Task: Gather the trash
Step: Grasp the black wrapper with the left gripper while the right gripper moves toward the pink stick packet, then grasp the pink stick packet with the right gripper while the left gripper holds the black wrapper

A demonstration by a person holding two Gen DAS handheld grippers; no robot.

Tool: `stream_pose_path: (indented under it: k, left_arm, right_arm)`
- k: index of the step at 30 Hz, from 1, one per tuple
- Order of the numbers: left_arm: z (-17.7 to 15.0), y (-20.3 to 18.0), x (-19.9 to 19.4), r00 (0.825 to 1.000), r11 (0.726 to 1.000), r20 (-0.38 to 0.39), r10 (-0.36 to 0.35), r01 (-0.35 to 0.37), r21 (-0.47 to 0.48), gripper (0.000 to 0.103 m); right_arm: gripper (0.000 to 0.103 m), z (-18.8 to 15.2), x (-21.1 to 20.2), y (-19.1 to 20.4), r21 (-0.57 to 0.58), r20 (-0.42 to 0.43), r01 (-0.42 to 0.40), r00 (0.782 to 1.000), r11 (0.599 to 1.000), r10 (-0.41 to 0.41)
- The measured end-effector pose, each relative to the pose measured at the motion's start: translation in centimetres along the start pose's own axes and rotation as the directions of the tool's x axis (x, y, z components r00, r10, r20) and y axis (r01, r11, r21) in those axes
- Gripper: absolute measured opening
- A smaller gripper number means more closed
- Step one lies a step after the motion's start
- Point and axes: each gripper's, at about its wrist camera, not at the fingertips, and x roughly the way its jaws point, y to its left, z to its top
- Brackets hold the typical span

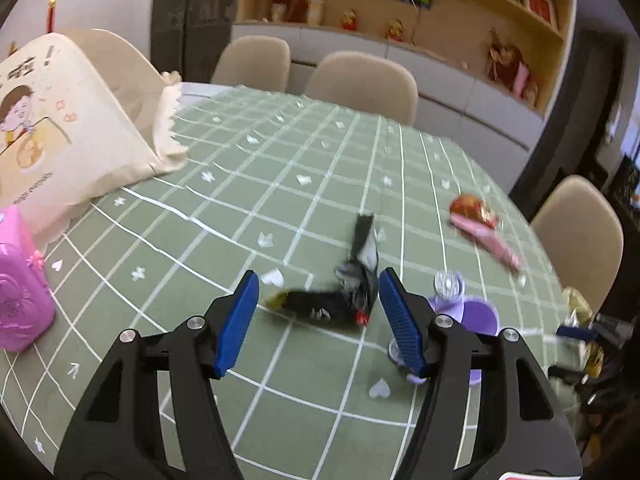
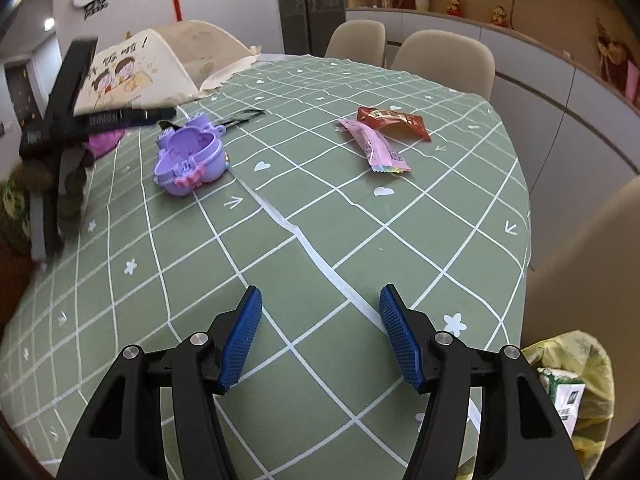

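While both tools hang over the green checked tablecloth (image 2: 320, 208), we note the left gripper (image 1: 318, 304) with its blue ribbed pads spread apart. Between them, lying on the cloth and apparently untouched, is a crumpled black wrapper with a grey-white end (image 1: 344, 292); the view is blurred, so we cannot confirm contact. Just right of the right-hand pad sits a lilac plastic toy case (image 1: 472, 312), partly hidden.

We see the right gripper (image 2: 320, 332) likewise gaping, nothing between its pads, only bare cloth below. At its lower right, off the table edge, a yellow plastic bag (image 2: 580, 360) holds a white-and-green carton.

Farther out in the right wrist view, a pink sachet (image 2: 376, 144) lies touching a red foil packet (image 2: 396, 120), well apart from the lilac case. At far left stand a pink plastic box (image 1: 20, 288) and a cream cartoon-printed cloth cover (image 1: 72, 128). Beige chairs (image 1: 360, 80) ring the far edge.
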Motion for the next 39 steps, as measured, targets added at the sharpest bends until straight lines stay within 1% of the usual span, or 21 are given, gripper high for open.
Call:
stream_pose_path:
  k: [1,3,8,11,14,18,19,20,22,24,26,28,30,33,35,36,38,39]
  left_arm:
    - [0.2,0.3,-0.4,1.000,1.000,0.020,0.003,-0.003,-0.007,0.059]
    - [0.5,0.6,-0.7,0.999,1.000,0.032,-0.004,0.004,0.003,0.059]
    - [1.1,0.2,0.1,0.996,0.995,-0.001,-0.089,0.089,0.044,0.059]
    - [1.5,-0.4,1.4,0.998,0.997,-0.026,-0.053,0.054,0.063,0.059]
    - [1.9,-1.1,3.2,0.997,0.996,-0.079,-0.016,0.023,0.089,0.059]
    - [1.8,-1.9,5.5,0.986,0.995,-0.166,0.004,0.013,0.103,0.059]
    - [1.6,-2.0,5.8,0.984,0.995,-0.181,0.009,0.009,0.101,0.057]
    - [1.4,-1.9,6.0,0.981,0.996,-0.195,0.004,0.014,0.088,0.055]
    - [1.0,-1.4,6.0,0.975,0.998,-0.218,-0.039,0.047,0.030,0.052]
    - [0.6,-1.0,5.6,0.973,0.999,-0.225,-0.053,0.054,0.000,0.047]
    - [0.1,-0.6,5.1,0.972,0.999,-0.230,-0.038,0.037,-0.011,0.036]
    - [-0.4,-0.2,4.4,0.972,0.999,-0.232,-0.028,0.022,-0.027,0.034]
    - [-1.1,0.3,3.4,0.975,0.999,-0.224,0.002,-0.012,-0.047,0.033]
    - [-3.1,0.7,0.8,0.978,0.995,-0.206,0.026,-0.045,-0.088,0.033]
    - [-4.8,0.8,-1.4,0.983,0.992,-0.181,0.017,-0.040,-0.124,0.033]
    - [-5.6,0.7,-2.4,0.985,0.989,-0.170,0.004,-0.030,-0.148,0.033]
    - [-7.5,0.4,-4.3,0.988,0.979,-0.153,-0.039,0.007,-0.204,0.033]
    - [-8.4,0.1,-5.1,0.988,0.972,-0.142,-0.059,0.024,-0.232,0.033]
  right_arm:
    - [0.058,-0.1,0.0,0.2,-0.011,0.004,0.007,1.000,1.000,-0.007]
    - [0.058,-0.1,0.0,-0.1,0.002,0.007,-0.002,1.000,1.000,0.002]
    - [0.058,-0.3,-0.1,-0.1,-0.006,0.018,-0.005,1.000,1.000,0.005]
    - [0.059,-0.4,-0.1,0.0,-0.008,0.024,-0.003,1.000,1.000,0.003]
    - [0.059,-0.4,-0.1,0.0,-0.008,0.028,-0.002,1.000,1.000,0.002]
    - [0.059,-0.6,-0.2,0.0,-0.006,0.035,-0.001,0.999,1.000,0.002]
    - [0.059,-0.6,-0.2,0.1,-0.004,0.038,0.001,0.999,1.000,-0.001]
    - [0.059,-0.7,-0.3,0.0,-0.004,0.041,0.002,0.999,1.000,-0.002]
    - [0.059,-0.8,-0.3,0.1,-0.002,0.049,0.005,0.999,1.000,-0.005]
    - [0.059,-0.8,-0.3,0.0,0.001,0.053,0.004,0.999,1.000,-0.004]
    - [0.059,-0.8,-0.3,0.0,0.004,0.056,0.007,0.998,1.000,-0.007]
    - [0.059,-0.9,-0.3,0.1,0.011,0.058,0.012,0.998,1.000,-0.012]
    - [0.059,-1.0,-0.4,0.2,0.018,0.060,0.021,0.998,1.000,-0.022]
    - [0.058,-1.0,-0.5,0.4,0.000,0.057,0.017,0.998,1.000,-0.017]
    - [0.058,-0.5,-0.3,0.0,-0.008,0.047,-0.008,0.999,1.000,0.009]
    - [0.058,-0.2,-0.2,-0.3,0.004,0.050,-0.008,0.999,1.000,0.008]
    - [0.058,0.9,-0.3,-1.1,0.044,0.080,-0.003,0.997,0.999,0.000]
    - [0.058,1.5,-0.3,-1.6,0.069,0.098,-0.016,0.995,0.997,0.009]
